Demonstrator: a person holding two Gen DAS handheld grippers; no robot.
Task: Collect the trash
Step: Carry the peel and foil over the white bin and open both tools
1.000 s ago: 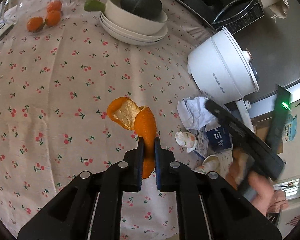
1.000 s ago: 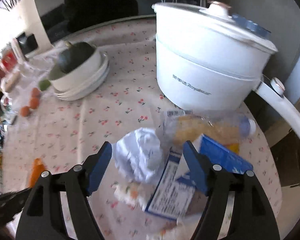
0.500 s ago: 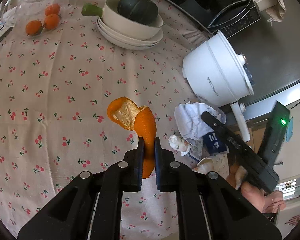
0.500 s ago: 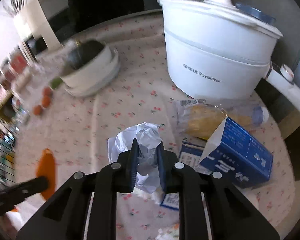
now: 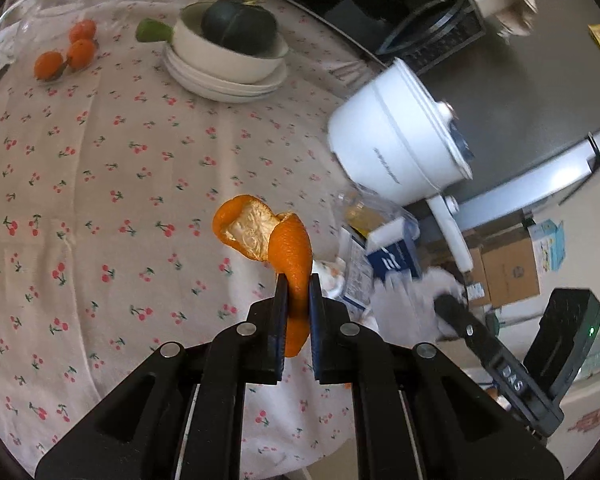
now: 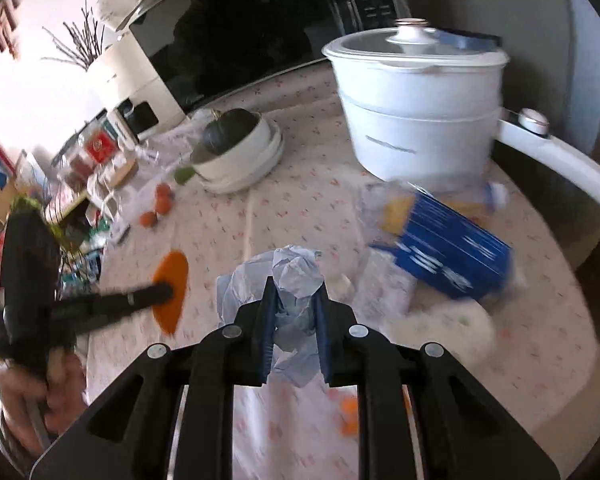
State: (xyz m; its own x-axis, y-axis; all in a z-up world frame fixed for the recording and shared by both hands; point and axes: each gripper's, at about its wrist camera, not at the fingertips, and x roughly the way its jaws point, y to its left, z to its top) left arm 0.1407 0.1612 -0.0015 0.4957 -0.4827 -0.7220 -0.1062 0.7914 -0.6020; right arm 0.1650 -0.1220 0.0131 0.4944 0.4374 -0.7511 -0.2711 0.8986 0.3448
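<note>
The left gripper [image 5: 298, 300] pinches a curled orange peel [image 5: 276, 240]. The right gripper [image 6: 296, 300] clamps crumpled white tissue paper [image 6: 296, 276]. The white lettering on the blue carton [image 6: 448, 256] is too blurred to read.

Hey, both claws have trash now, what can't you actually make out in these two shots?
- Blue carton, right wrist view: print smeared by motion blur, unreadable.
- Plastic bottle, left wrist view: blurred, partly behind the carton; contents unclear.
- Crumpled paper, right wrist view: its lower part hidden between the right claw fingers.
- Orange peel, left wrist view: the pinched end covered by the left claw.
- No trash bin in either view.
</note>
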